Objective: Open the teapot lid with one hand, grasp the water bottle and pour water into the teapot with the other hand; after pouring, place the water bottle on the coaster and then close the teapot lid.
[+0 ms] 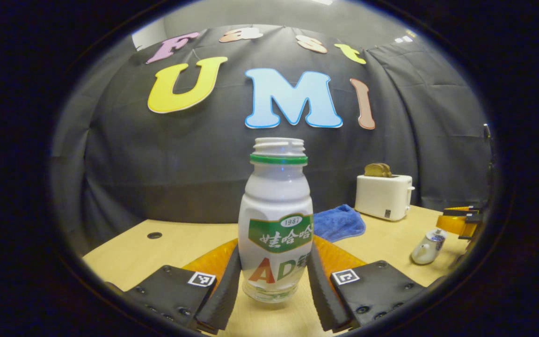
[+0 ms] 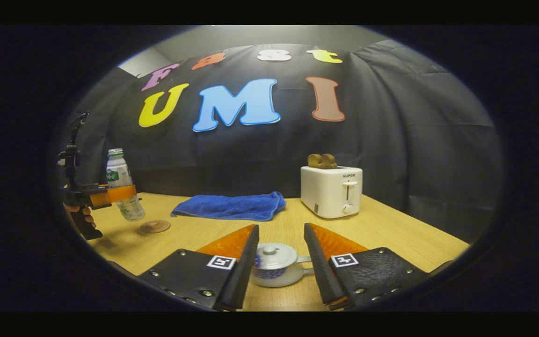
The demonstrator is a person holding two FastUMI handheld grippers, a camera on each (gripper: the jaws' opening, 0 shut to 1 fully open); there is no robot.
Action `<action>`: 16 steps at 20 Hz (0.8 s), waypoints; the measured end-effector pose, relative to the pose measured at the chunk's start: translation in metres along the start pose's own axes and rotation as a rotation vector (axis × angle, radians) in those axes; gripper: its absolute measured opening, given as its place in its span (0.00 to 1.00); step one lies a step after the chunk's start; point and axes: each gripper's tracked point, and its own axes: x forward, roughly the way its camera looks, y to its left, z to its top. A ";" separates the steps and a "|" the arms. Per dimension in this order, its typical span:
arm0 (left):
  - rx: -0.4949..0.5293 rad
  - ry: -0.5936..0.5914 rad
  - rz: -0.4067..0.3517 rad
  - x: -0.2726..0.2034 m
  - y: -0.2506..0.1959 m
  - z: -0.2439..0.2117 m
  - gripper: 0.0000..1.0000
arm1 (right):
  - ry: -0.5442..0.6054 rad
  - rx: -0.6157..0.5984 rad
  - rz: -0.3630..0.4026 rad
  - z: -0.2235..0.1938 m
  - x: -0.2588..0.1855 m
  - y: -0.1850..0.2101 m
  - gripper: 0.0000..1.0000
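While the left gripper (image 1: 274,285) clamps both fingers on the uncapped water bottle (image 1: 276,220), lifted off the table (image 1: 124,252), the teapot (image 1: 428,245) waits at four o'clock. Right gripper view: right gripper (image 2: 281,269) spread wide, straddling the lidded teapot (image 2: 276,269); bottle (image 2: 122,187) and coaster (image 2: 155,226) at nine o'clock.

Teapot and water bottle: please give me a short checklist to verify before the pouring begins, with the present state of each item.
1. Left hand-held gripper holds the water bottle on both sides: ok.
2. Bottle has no cap, mouth open: ok.
3. Bottle lifted off the table, seen in the right gripper view: ok.
4. Teapot lid removed: not ok, it sits on the teapot.
5. Right hand-held gripper grips the lid: not ok, its fingers stand apart on either side of the pot.
6. Coaster free for the bottle afterwards: ok.
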 end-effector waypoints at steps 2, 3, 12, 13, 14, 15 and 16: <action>-0.050 0.025 -0.020 0.016 0.002 -0.010 0.82 | -0.037 0.004 0.013 0.009 -0.005 0.004 0.63; -0.060 0.040 -0.021 0.024 0.004 -0.019 0.82 | -0.046 0.007 0.023 0.011 -0.006 0.006 0.63; 0.021 0.099 -0.004 0.056 0.007 -0.049 0.82 | -0.040 0.042 0.047 0.011 -0.006 0.008 0.63; 0.013 0.088 -0.004 0.056 0.006 -0.046 0.82 | -0.042 0.043 0.047 0.011 -0.006 0.008 0.63; 0.012 0.087 -0.003 0.057 0.007 -0.047 0.82 | -0.039 0.040 0.041 0.010 -0.005 0.006 0.63; 0.010 0.087 -0.003 0.058 0.007 -0.048 0.82 | -0.035 0.037 0.035 0.008 -0.004 0.004 0.63; 0.005 0.088 -0.003 0.058 0.007 -0.049 0.82 | -0.030 0.039 0.033 0.007 -0.004 0.004 0.63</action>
